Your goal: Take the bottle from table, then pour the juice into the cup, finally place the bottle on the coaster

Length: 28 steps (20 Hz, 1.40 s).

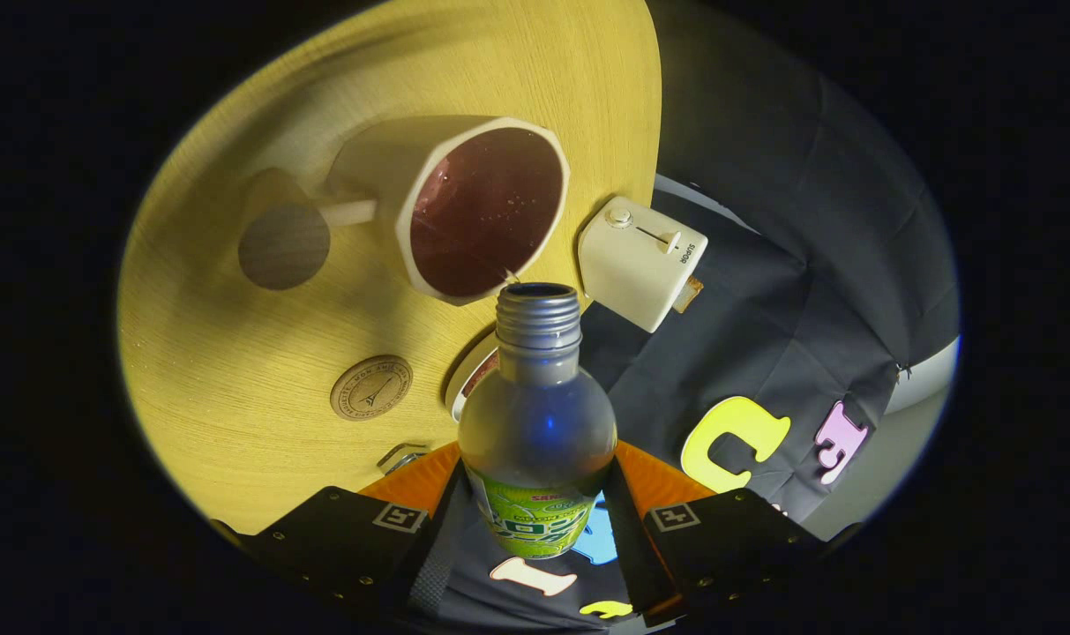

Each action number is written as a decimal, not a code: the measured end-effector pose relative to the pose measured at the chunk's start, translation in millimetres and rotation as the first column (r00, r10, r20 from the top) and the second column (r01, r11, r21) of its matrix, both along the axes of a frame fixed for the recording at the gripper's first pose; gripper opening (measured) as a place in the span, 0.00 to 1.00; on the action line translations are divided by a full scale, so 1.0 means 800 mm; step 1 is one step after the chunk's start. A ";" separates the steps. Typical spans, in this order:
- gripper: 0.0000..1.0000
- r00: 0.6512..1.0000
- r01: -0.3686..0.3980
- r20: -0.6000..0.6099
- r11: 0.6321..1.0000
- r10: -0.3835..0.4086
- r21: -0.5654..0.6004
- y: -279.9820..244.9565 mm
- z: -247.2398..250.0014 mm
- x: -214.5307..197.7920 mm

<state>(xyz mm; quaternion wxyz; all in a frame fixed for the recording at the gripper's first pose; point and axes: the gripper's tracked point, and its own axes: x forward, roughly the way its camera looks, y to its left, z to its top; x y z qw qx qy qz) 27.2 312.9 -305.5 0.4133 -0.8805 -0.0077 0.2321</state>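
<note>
Two fingers of the gripper (535, 520) are clamped on the lower body of a clear plastic bottle (536, 423), one on each side of its green label. The bottle is uncapped and tipped forward, its open threaded neck pointing at a white faceted cup (464, 207). The cup is the landmark here. It stands on a pale yellow wood-grain table (235, 353) and holds dark red juice, with small bubbles on the liquid's surface. The bottle's mouth sits just at the cup's near rim — a thin trickle seems to join them, though it is too fine to be sure. The bottle looks nearly empty.

Left of the cup, touching its handle side, is a round brown wooden piece (283, 245). Nearer the fingers than the cup, a round cork-coloured coaster (371, 387) lies flat on the table, well apart from the cup. Right of the cup, at the table's edge, stands a small white toaster (639, 260) with a knob and slider on top. Beyond the table's edge hangs the booth's dark cloth wall (808, 229), creased — a strip of pale floor (887, 459) shows below it.
</note>
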 end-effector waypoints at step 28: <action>0.77 0.999 0.012 -0.044 0.998 -0.009 0.069 0.003 -0.012 -0.006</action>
